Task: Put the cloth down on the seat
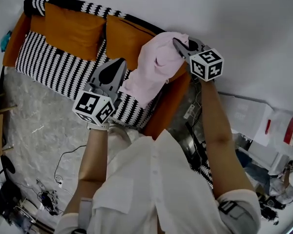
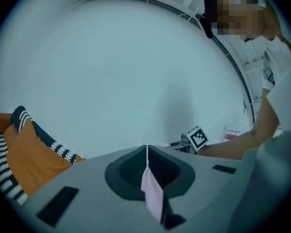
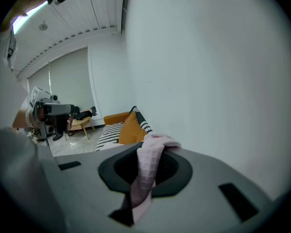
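A pale pink cloth (image 1: 154, 67) hangs spread between my two grippers, above the right end of the sofa's striped seat (image 1: 63, 69). My right gripper (image 1: 179, 47) is shut on the cloth's upper edge, near the orange armrest (image 1: 171, 101). In the right gripper view the cloth (image 3: 146, 171) is bunched between the jaws. My left gripper (image 1: 118, 71) is shut on the cloth's lower left corner, and in the left gripper view a thin strip of the cloth (image 2: 153, 193) runs between the closed jaws.
Two orange cushions (image 1: 73, 28) lean on the sofa's backrest. The white wall (image 1: 224, 18) stands right behind the sofa. Boxes and bags (image 1: 263, 126) lie at the right, and cables (image 1: 53, 189) lie on the marble floor at the lower left.
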A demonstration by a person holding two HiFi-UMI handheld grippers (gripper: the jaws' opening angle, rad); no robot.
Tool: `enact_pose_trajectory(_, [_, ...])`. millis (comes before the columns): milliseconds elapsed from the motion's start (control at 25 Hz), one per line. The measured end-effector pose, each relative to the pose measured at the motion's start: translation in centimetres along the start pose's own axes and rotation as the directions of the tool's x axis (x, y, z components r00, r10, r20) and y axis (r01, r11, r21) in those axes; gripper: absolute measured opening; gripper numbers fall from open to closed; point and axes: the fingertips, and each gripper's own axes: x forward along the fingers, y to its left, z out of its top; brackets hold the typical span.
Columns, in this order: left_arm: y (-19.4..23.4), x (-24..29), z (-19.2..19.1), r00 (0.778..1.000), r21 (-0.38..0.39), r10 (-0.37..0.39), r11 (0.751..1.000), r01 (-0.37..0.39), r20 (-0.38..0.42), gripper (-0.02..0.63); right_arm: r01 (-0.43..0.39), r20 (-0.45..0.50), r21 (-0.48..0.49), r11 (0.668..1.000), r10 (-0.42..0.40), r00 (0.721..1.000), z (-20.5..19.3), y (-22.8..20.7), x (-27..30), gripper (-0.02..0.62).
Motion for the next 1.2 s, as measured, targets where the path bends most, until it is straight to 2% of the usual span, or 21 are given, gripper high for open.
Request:
enact_pose_trajectory(320, [-0.5,1.8,-1.9,0.998,-0.012,-0.035,0.999,0.035,-0.043,0.025,0.099,-0.075,0.032,0.995,-0.096,0.993,-4.5,-3.5,1.2,0.046])
enact_pose_trajectory(560, [-0.4,1.5,-2.6,0.998,-0.020,-0.037,0.999,0.036,-0.057,0.025,0.143,-0.107,0.023,0.990,-0.139,0.984,-5.6,-4.5,0.8,0.054])
enact_pose_trajectory(640, [-0.5,1.5,-2.5,0.998,-0.021,-0.037,0.999,0.036,-0.053,0.025,0.154,-0.124,0.013,0.988,-0.151,0.981,-5.8,-4.7,0.5,0.076])
enact_pose_trajectory(720, [-0.8,1.6,-2.3,0.998,-0.020,-0.041,0.999,0.040,-0.049,0.025,0.148,-0.150,0.020,0.989,-0.144,0.978,-6.1,-4.7,0.2,0.093])
enact_pose_trajectory(880, [-1.6,1.8,-2.2,0.997,-0.014,-0.056,0.998,0.056,-0.049,0.025,0.105,-0.194,0.095,0.990,-0.085,0.977,-6.4,-4.8,-0.6,0.107])
enact_pose_trajectory(1040, [-2.1,1.5,-2.0,0.997,-0.010,-0.062,0.998,0.062,-0.048,0.025,0.114,-0.278,0.092,0.989,-0.085,0.957,-6.8,-5.4,-1.7,0.154])
enact_pose_trajectory(1200, [-2.3,1.1,-1.8,0.997,-0.005,-0.063,0.998,0.063,-0.044,0.025,0.152,-0.368,0.045,0.987,-0.125,0.921,-7.3,-5.7,-2.7,0.215])
